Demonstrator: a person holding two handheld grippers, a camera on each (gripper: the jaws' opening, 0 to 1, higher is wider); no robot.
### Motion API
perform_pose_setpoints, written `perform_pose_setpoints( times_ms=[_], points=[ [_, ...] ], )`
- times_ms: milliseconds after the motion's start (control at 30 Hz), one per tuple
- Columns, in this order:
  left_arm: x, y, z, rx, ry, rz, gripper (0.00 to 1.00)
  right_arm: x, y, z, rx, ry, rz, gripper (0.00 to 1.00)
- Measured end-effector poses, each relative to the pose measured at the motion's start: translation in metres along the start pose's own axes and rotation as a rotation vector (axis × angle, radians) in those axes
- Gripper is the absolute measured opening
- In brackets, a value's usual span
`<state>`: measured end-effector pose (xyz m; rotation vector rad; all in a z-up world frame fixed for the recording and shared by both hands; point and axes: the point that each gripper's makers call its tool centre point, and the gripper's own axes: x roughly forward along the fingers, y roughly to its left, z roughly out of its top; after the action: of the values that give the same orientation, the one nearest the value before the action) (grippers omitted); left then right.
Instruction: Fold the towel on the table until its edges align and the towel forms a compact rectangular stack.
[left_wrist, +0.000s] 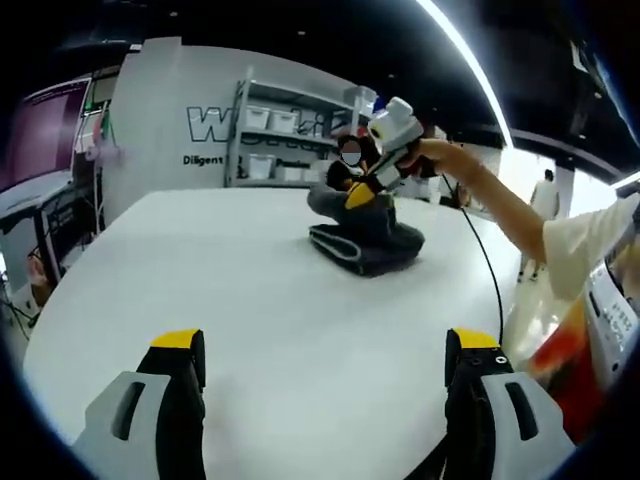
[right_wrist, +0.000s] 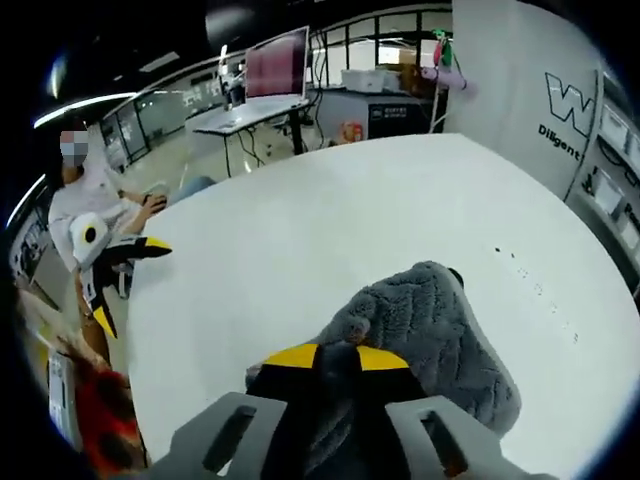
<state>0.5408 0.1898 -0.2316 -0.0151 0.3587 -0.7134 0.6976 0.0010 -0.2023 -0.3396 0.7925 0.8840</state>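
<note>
A dark grey fluffy towel (left_wrist: 365, 245) lies bunched and partly folded near the far middle of the white table (left_wrist: 230, 290). My right gripper (left_wrist: 363, 194), held by a person's outstretched arm, comes down onto its raised top fold. In the right gripper view, the right gripper (right_wrist: 337, 358) is shut on a fold of the towel (right_wrist: 445, 335), which spreads out to the right of the jaws. My left gripper (left_wrist: 327, 345) hangs open over the near part of the table, well short of the towel, with nothing between its jaws. The same left gripper (right_wrist: 125, 280) hovers open beyond the table's left edge.
A shelf rack with white bins (left_wrist: 285, 125) stands against a lettered wall (left_wrist: 215, 125) behind the table. A desk with a monitor (right_wrist: 275, 65) and other furniture stand beyond the far edge. A person (right_wrist: 85, 195) stands at the table's left side. Bare tabletop (right_wrist: 330, 220) surrounds the towel.
</note>
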Motion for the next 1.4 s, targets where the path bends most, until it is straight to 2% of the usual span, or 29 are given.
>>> perform_pose_setpoints(
  times_ms=[100, 300, 433, 467, 567, 667, 767, 967, 1133, 1267, 1400],
  points=[
    [0.002, 0.004, -0.003, -0.015, 0.008, 0.002, 0.97, 0.003, 0.004, 0.001, 0.013, -0.033, 0.021, 0.17],
    [0.002, 0.001, -0.001, -0.025, 0.001, -0.011, 0.97, -0.004, 0.002, 0.007, 0.034, -0.112, 0.013, 0.36],
    [-0.001, 0.004, 0.002, -0.045, -0.019, -0.007, 0.97, -0.014, 0.000, 0.011, 0.046, -0.176, -0.001, 0.61],
    [-0.001, 0.005, 0.002, -0.047, -0.019, -0.004, 0.97, -0.017, 0.001, 0.010, 0.053, -0.187, 0.003, 0.64],
    [-0.001, 0.006, 0.002, -0.044, -0.010, 0.004, 0.97, -0.027, 0.003, 0.004, 0.079, -0.208, 0.008, 0.72],
    [0.000, 0.004, 0.002, -0.036, 0.002, 0.006, 0.97, -0.036, 0.000, -0.009, 0.079, -0.202, -0.019, 0.87],
    [0.003, 0.001, 0.002, -0.030, 0.012, 0.001, 0.97, -0.044, -0.001, -0.019, 0.069, -0.221, -0.043, 0.96],
    [0.009, -0.006, 0.005, -0.007, 0.030, -0.006, 0.97, -0.072, -0.002, -0.038, 0.015, -0.307, -0.086, 0.99],
    [0.012, -0.008, 0.013, 0.008, 0.029, 0.001, 0.97, -0.081, -0.008, -0.063, -0.011, -0.328, -0.124, 0.99],
    [0.020, -0.011, 0.023, 0.014, 0.021, 0.007, 0.97, -0.089, -0.023, -0.077, 0.018, -0.393, -0.141, 0.99],
    [0.036, -0.016, 0.034, 0.018, 0.017, -0.002, 0.93, -0.095, -0.031, -0.090, 0.024, -0.400, -0.153, 0.99]
  ],
)
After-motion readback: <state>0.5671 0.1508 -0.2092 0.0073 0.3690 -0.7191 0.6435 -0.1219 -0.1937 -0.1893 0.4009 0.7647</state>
